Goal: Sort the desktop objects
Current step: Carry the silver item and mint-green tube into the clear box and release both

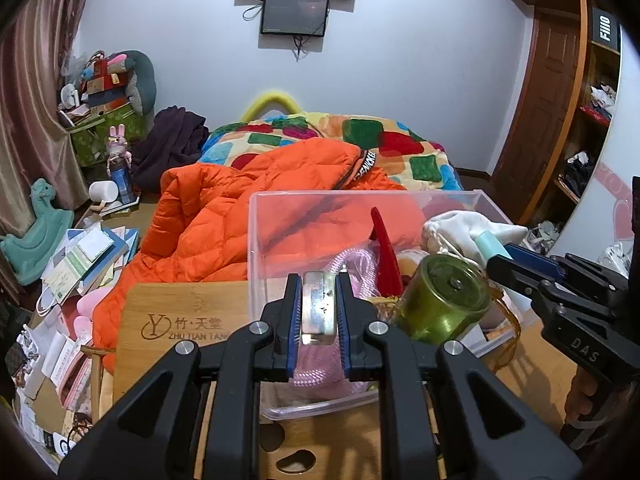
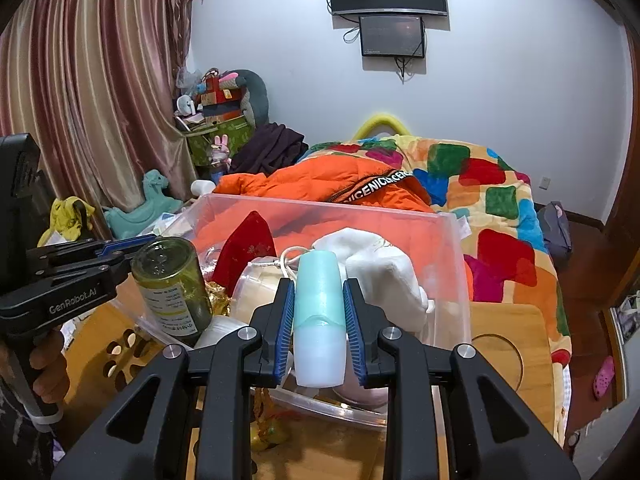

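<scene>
My left claw pinches a flat metal tin over the near left corner of the clear bin on the bamboo desk. My right claw clamps a teal bottle above the bin's near right side. Both hang over it, I judge, because everything gets gathered there beside the green jar.

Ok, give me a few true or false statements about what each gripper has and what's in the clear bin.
1. The left gripper is shut on a metal tin. True.
2. The right gripper is open. False: it grips a teal-capped bottle.
3. A green glass jar lies tilted in the clear plastic bin. True.
4. The bin sits on the orange jacket. False: it rests on the bamboo tray table.
</scene>
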`<state>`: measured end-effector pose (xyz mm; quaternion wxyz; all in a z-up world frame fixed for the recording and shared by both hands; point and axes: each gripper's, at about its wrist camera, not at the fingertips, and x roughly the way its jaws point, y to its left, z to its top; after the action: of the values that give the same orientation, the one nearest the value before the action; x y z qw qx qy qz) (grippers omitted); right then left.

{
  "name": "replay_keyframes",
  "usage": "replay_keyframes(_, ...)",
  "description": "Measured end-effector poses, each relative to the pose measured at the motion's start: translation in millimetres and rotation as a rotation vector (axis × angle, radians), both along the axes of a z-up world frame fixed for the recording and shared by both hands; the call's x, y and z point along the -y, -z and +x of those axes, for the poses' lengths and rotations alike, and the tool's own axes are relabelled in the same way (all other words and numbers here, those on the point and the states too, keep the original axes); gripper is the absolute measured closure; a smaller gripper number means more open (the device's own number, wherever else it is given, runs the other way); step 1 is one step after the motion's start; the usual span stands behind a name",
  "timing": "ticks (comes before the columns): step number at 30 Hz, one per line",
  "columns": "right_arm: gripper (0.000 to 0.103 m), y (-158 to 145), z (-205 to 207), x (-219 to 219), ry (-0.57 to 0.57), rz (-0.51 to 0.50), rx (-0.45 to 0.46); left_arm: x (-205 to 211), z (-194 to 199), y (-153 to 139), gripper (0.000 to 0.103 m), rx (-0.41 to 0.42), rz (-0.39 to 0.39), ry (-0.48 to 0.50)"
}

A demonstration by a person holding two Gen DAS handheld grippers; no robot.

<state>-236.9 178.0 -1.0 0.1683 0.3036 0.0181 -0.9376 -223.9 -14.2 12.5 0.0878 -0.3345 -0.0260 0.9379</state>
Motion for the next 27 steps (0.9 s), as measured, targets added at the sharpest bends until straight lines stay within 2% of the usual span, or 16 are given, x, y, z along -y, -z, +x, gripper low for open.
replay_keyframes(7,0.08,-1.1,4.7,5.5,0.0,0.035,-0.005,0.5,0.8,-1.2,0.088,0.014,0.01,0.006)
replay_keyframes(11,0.067,-7.0,11.6,5.6,0.014,0.038,-0.034,3.7,3.3,-5.2,0.088,0.013,0.015,-0.005)
replay_keyframes(17,0.058,-17.1,26.2,0.2,0.028,0.029,-0.063,9.7,18.0,-17.3,0.085,-0.014,0.03,-0.016)
replay_keyframes(19,0.053,-20.4,32.1,-3.1,0.039,0.022,-0.07,12.2,23.9,-22.1,0.076,-0.028,0.03,-0.023)
replay_keyframes(23,0.05,-25.4,45.0,-8.4,0.05,0.0,-0.074,17.8,36.8,-29.7,0.067,-0.055,0.024,-0.037)
replay_keyframes(25,0.047,-26.0,50.3,-9.1,0.056,0.0,-0.074,21.2,44.0,-31.6,0.058,-0.061,0.02,-0.044)
replay_keyframes(27,0.039,-25.6,55.6,-10.3,0.055,-0.008,-0.064,24.9,50.2,-31.9,0.05,-0.07,0.015,-0.052)
